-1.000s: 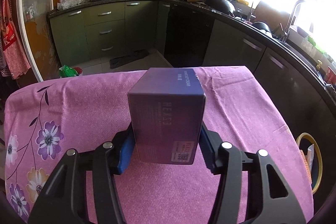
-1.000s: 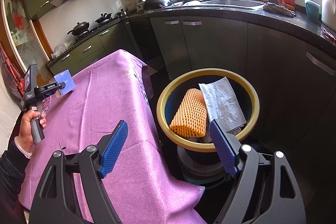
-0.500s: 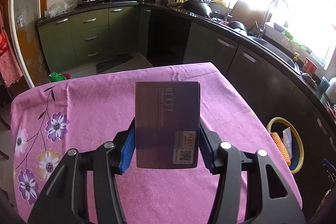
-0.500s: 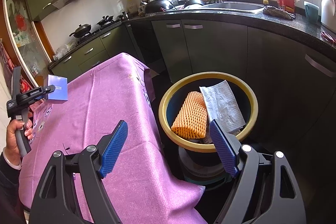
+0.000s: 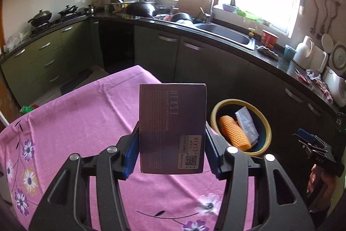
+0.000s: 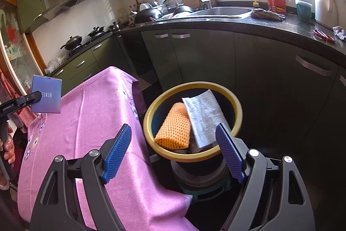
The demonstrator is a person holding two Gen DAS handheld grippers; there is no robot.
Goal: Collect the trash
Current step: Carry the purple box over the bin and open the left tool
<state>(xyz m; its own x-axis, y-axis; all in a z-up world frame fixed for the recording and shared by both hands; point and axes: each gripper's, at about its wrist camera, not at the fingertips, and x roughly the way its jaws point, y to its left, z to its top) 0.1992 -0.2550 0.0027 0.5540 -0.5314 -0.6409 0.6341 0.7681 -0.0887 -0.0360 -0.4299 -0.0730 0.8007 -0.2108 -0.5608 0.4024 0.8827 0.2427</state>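
My left gripper (image 5: pixel 172 145) is shut on a purple cardboard box (image 5: pixel 172 127), held upright in the air above the pink tablecloth; the box also shows at the far left of the right wrist view (image 6: pixel 46 94). A yellow-rimmed bin (image 5: pixel 267 120) stands beside the table's right side and holds an orange foam net (image 5: pixel 234 131) and a white paper towel (image 5: pixel 246 123). My right gripper (image 6: pixel 173 152) is open and empty, hovering just in front of the bin (image 6: pixel 236 105), over the table's corner.
The table with the pink flowered cloth (image 5: pixel 75 122) fills the foreground. Dark kitchen cabinets and a counter with a sink (image 5: pixel 225 34) run behind the bin. A stove with pans (image 5: pixel 54 16) is at the back left.
My left gripper has lifted the box higher and swung right, so the bin has come into its view. The right gripper has stayed open near the bin.
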